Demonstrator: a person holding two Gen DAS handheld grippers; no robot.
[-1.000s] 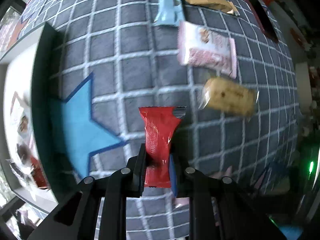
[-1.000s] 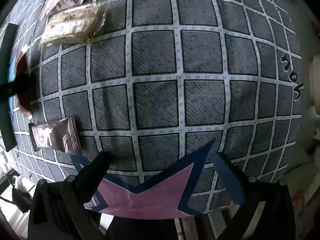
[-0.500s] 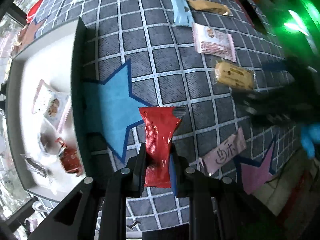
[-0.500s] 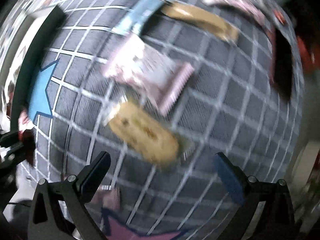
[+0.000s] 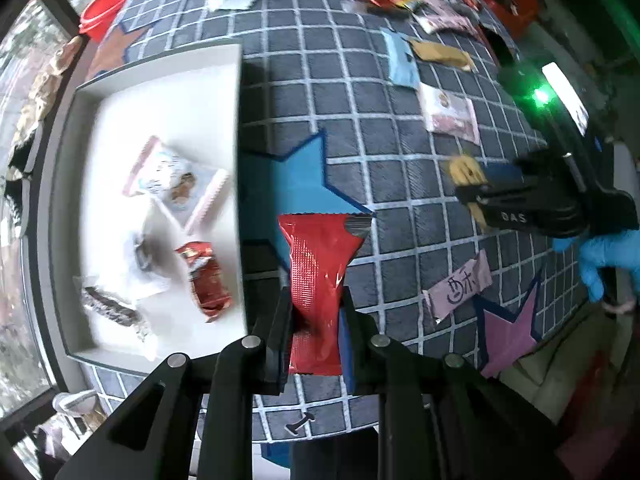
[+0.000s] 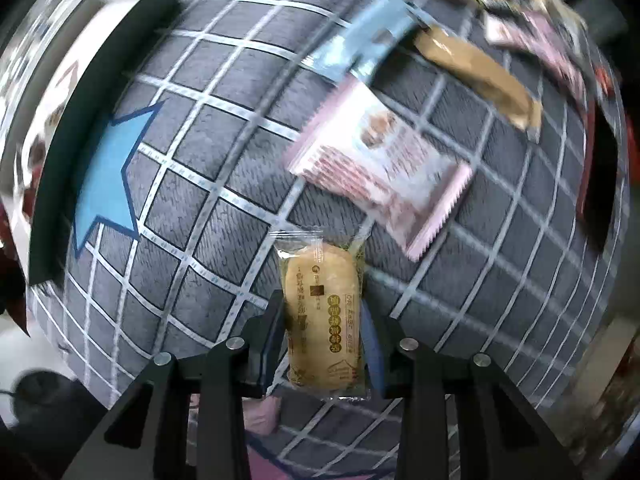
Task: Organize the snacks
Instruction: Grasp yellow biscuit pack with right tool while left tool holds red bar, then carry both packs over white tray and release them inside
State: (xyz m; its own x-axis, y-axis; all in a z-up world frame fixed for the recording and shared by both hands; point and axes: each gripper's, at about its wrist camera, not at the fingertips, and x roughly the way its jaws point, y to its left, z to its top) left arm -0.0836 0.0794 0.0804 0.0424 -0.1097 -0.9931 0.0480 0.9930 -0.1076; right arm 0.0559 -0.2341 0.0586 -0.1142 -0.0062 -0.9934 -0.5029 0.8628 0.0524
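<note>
Mostly grey grid cloth [image 5: 344,92] w/ snacks (white tray [image 5: 160,68] left).

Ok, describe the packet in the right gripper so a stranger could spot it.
Over the grey checked mat, the right gripper is shut on a clear-wrapped yellow biscuit. Unlike the pink packet beyond it, it is see-through with gold print.

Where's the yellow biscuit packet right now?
The yellow biscuit packet is clamped in the right tool, lifted over the grid mat, just below the pink snack packet in the right wrist view.
</note>
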